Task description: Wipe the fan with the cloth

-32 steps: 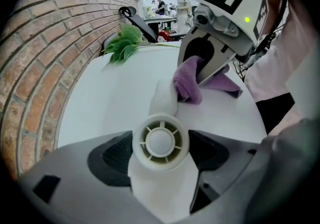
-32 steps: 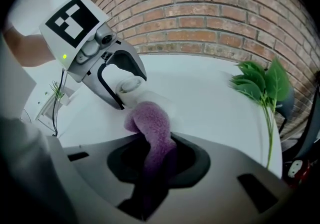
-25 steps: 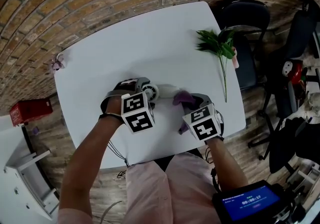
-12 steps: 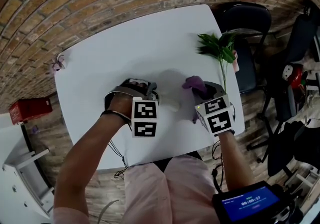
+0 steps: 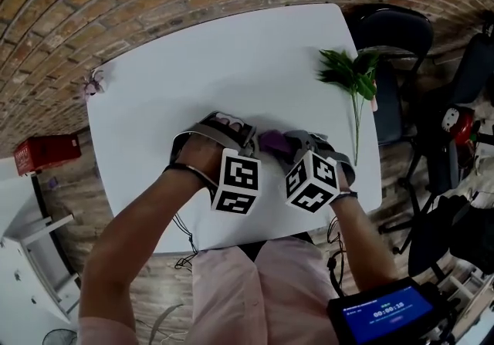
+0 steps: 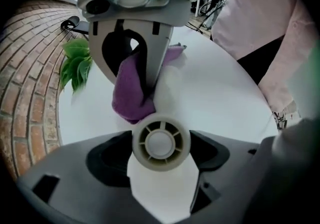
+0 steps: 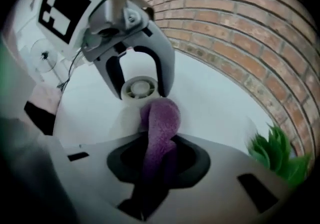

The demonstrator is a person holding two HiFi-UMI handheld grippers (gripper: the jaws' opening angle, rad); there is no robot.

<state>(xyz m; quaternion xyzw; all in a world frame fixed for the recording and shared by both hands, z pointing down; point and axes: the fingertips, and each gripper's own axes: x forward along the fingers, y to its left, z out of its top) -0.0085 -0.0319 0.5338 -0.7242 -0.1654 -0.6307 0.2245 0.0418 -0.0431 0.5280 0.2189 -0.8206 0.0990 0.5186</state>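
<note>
A small white fan (image 6: 161,143) with a round slotted head sits between the jaws of my left gripper (image 6: 161,147), which is shut on it. My right gripper (image 7: 152,168) is shut on a purple cloth (image 7: 159,130), whose folded end touches the fan's head (image 7: 140,88). Seen from the left gripper view, the cloth (image 6: 131,92) hangs from the right gripper and meets the top edge of the fan. In the head view the two grippers face each other over the white table (image 5: 193,65), left gripper (image 5: 245,135) and right gripper (image 5: 292,143), with the cloth (image 5: 272,140) between them.
A green leafy sprig (image 5: 351,77) lies near the table's right edge. A small pinkish item (image 5: 93,86) sits at the left edge. A black chair (image 5: 394,35) stands beyond the right side, and a red box (image 5: 46,158) is on the floor at left.
My right gripper swung out to the right with the cloth, then came back left until the cloth met the fan. The left gripper shifted slightly right.
</note>
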